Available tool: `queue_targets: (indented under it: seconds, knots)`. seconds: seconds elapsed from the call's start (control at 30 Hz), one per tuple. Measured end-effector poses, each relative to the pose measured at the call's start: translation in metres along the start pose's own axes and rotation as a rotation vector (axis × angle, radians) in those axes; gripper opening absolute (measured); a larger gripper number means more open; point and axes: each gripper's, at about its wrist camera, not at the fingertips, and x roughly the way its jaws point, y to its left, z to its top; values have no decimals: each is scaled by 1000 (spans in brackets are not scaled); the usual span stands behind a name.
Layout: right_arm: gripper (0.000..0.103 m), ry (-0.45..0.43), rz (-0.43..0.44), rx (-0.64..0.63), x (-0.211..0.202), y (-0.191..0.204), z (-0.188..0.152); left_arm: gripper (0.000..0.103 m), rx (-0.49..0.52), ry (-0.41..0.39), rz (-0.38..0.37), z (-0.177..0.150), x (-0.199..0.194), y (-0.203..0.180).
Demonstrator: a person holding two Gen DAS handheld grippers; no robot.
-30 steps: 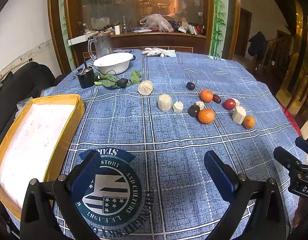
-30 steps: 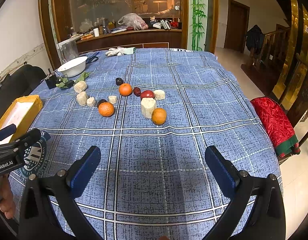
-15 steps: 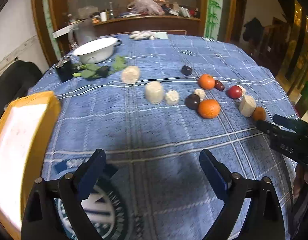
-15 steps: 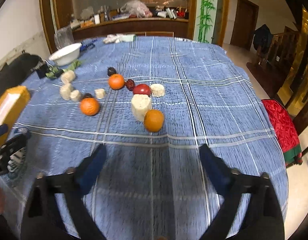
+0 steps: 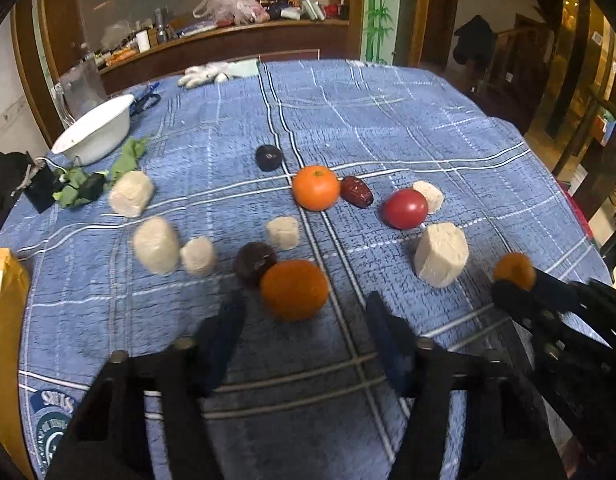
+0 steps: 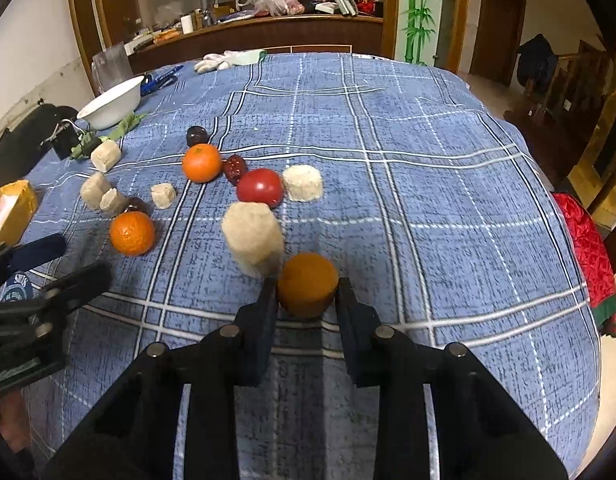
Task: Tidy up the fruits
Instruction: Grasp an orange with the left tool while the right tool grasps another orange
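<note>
My right gripper [image 6: 306,286] grasps a round orange tangerine [image 6: 307,289]; my left gripper [image 5: 303,316] gapes at another tangerine [image 5: 294,289], twelve o'clock.

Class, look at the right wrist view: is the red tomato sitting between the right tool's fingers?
No, an orange sits between the right tool fingers.

We see dim, warm indoor light. Fisheye bends the edges; near tongs [image 5: 303,344] blur, corners go dark.
</note>
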Motion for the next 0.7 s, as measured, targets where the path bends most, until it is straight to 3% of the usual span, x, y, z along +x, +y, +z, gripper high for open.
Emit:
queue_targets:
  seconds: [0.03, 0.37, 0.7]
  knots:
    - [30, -4, 4, 8, -3, -3, -1, 35, -13, 7, 14, 1, 4, 1]
    - [30, -33, 34, 30, -21, -13, -8, 34, -92, -35, 40, -15, -23, 26]
    - [31, -62, 79, -1, -53, 20, -27, 34, -160, -33, 109, -59, -83, 77]
